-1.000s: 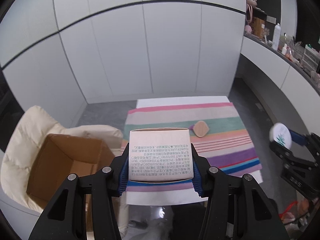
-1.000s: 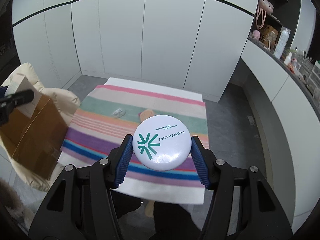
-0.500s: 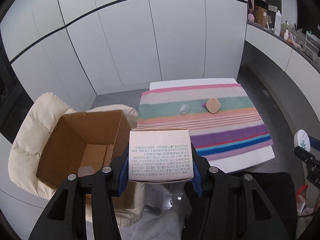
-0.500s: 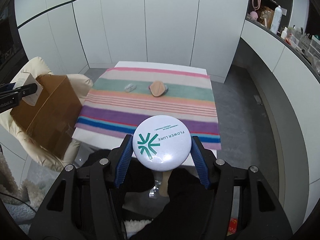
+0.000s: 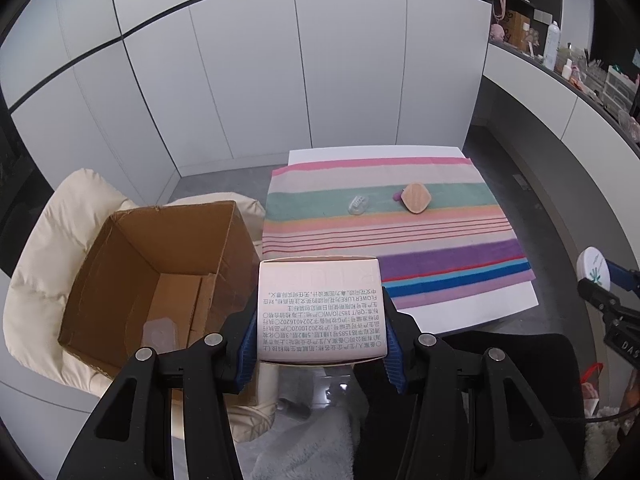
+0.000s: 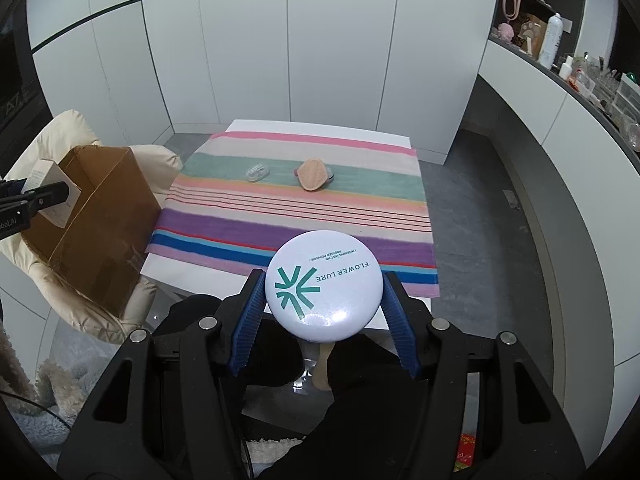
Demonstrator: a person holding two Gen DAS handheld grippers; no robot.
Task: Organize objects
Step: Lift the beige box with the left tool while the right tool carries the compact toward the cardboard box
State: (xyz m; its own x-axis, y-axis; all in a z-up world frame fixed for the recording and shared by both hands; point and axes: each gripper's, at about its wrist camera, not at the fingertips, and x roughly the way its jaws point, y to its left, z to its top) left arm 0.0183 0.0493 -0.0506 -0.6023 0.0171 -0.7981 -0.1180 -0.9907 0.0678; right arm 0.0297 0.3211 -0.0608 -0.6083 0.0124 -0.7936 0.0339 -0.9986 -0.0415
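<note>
Biggest thing in the room was the white desk (image 5: pixel 472 312) with the striped cloth (image 5: pixel 384 216) over most of it. Left of it sat a cream padded chair (image 5: pixel 44 264) holding an open cardboard box (image 5: pixel 160 264), and something pale lay on the box floor, too dim to name.

The left gripper (image 5: pixel 320 334) had its jaws clamped on a small pinkish carton (image 5: pixel 320 312) printed with upside-down text, blue pads tight on both sides. It hung above the gap between box and desk. The right gripper (image 6: pixel 322 312) was squeezed onto a round white compact (image 6: pixel 324 284) marked FLOWER LURE, held over the desk's near edge.

Compared with a second before, both views had pulled back and tipped down: the box opening now showed in full in the left view, where only a corner showed earlier, and the whole cloth sat farther off. The grips hadn't changed.

Smallest bits: a tan diamond-shaped puff (image 5: pixel 416 198) and a little clear plastic piece (image 5: pixel 359 203) lay near each other on the green stripe. Something purple poked out from under the puff, mostly hidden.
</note>
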